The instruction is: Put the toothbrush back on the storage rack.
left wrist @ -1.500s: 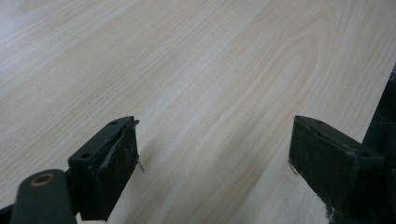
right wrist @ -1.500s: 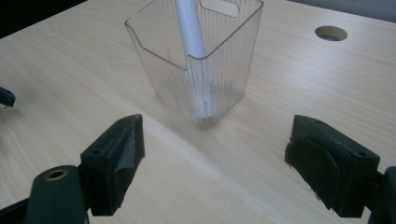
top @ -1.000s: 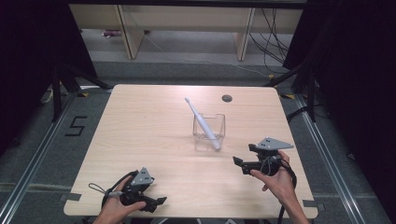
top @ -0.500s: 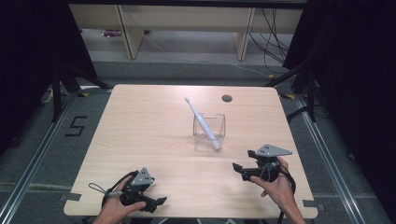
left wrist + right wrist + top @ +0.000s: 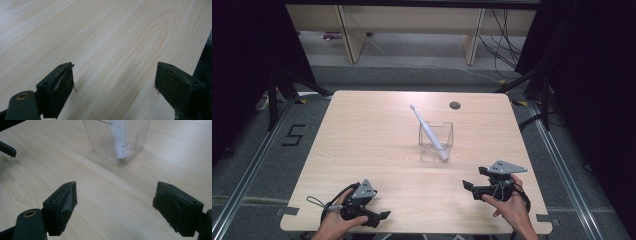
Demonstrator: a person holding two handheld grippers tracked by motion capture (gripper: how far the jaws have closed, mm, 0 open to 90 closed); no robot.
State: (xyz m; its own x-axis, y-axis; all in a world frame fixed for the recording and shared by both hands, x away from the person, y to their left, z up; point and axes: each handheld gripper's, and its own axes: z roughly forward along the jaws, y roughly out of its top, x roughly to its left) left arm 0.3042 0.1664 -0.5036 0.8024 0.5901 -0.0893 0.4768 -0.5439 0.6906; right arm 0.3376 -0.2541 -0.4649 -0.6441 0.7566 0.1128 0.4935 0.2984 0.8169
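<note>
High view: on the left, near the table's [image 5: 362, 130] front edge, the left gripper [image 5: 379, 216] lies low on the wood in the person's left hand [image 5: 337, 225], its cable looping off to the left, jaws pointing right. Left gripper view adds what the overhead cannot settle: the left gripper [image 5: 115, 82] has its two black jaws spread wide apart with nothing between them, only bare pale wood grain, and the table's edge falls away at the far right. Toward the middle of the table stands a clear cup [image 5: 435, 141], upright, with a white toothbrush [image 5: 428, 131] leaning in it, head up and tilted to the back left, its lower end at the cup's front right corner. Behind the cup, near the far edge, is a small round grommet [image 5: 455, 105]. On the right, the right gripper [image 5: 468, 186] is held in the right hand [image 5: 507, 205], grey plate on top, jaws pointing left, well apart from the cup. Right gripper view shows the right gripper [image 5: 115, 205] also spread wide and empty, the ribbed cup [image 5: 116, 140] ahead beyond the jaws with the toothbrush's handle [image 5: 117, 137] blurred through its wall, and a tip of the other gripper at the left edge.
</note>
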